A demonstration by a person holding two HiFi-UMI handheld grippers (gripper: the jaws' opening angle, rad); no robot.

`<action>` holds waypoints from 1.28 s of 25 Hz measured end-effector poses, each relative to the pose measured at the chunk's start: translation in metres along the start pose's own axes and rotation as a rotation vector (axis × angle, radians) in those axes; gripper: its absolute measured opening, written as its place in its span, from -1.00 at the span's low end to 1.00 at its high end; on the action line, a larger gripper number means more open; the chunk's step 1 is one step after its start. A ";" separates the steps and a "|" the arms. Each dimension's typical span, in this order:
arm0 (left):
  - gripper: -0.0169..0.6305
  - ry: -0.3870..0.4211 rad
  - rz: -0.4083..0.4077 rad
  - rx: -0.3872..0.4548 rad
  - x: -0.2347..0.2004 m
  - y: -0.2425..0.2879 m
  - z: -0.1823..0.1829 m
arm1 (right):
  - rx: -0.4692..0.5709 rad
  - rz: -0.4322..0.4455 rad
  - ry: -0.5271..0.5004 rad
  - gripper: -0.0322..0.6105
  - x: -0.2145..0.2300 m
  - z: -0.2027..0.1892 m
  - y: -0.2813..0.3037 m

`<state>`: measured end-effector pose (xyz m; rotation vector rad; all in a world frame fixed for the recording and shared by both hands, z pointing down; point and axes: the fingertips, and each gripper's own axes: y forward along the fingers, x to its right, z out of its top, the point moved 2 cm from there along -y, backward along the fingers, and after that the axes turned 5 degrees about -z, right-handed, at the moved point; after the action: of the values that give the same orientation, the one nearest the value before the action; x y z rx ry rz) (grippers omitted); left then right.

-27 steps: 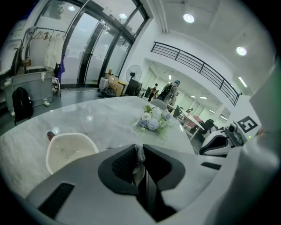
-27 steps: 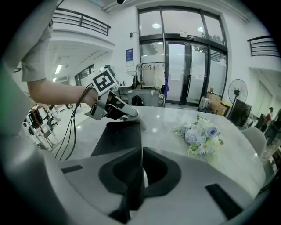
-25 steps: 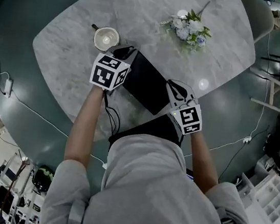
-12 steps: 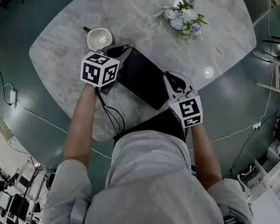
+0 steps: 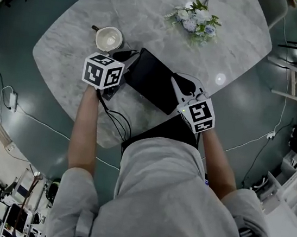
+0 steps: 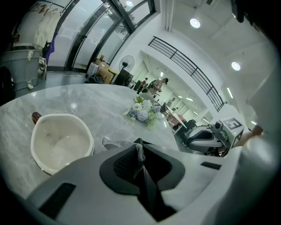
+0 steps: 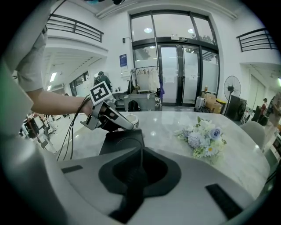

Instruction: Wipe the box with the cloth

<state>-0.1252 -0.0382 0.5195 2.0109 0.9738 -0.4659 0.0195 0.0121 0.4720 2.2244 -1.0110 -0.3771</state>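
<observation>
Black, flat and stiff-looking, the box (image 5: 153, 80) lies on the marble table (image 5: 65, 49) between the two grippers, towards the person's side. Its lid looks smooth, so I judge it light enough to slide on polished stone under a wiping stroke. It would best be steadied at a rim or corner rather than on the lid face. The left gripper (image 6: 140, 154) is clenched on what seems to be a thin fold of grey mesh cloth (image 6: 139, 151), though that view shows little of it. The cloth is soft and limp, so a pinch at a fold suits it. The right gripper (image 7: 142, 151) has its jaws pressed together with nothing visible between them, and it sits by the box's right end. A cup (image 5: 109, 39) stands just beyond the far left corner and would be easily knocked. The flowers (image 5: 198, 21) are well apart. Bare marble lies open to the left. The table's edge is near the box on the person's side.
</observation>
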 end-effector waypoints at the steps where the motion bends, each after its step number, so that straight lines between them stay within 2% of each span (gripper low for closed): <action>1: -0.82 -0.004 -0.003 -0.006 0.001 -0.003 -0.003 | 0.000 0.006 -0.004 -0.79 -0.002 0.001 0.000; 10: -0.82 -0.057 0.003 0.017 0.005 -0.032 -0.033 | 0.010 0.076 -0.058 -0.79 -0.033 0.008 0.003; 24: -0.82 -0.139 0.060 0.133 0.007 -0.058 -0.059 | -0.003 0.158 -0.129 -0.79 -0.063 0.011 0.011; 28: -0.82 -0.194 0.119 0.234 0.005 -0.063 -0.063 | 0.001 0.185 -0.144 -0.79 -0.070 0.016 0.015; 32: -0.82 -0.334 0.238 0.404 0.003 -0.068 -0.075 | 0.003 0.237 -0.137 -0.79 -0.072 0.018 0.018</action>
<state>-0.1781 0.0478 0.5255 2.2699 0.4519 -0.8866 -0.0471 0.0494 0.4702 2.0730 -1.3328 -0.4257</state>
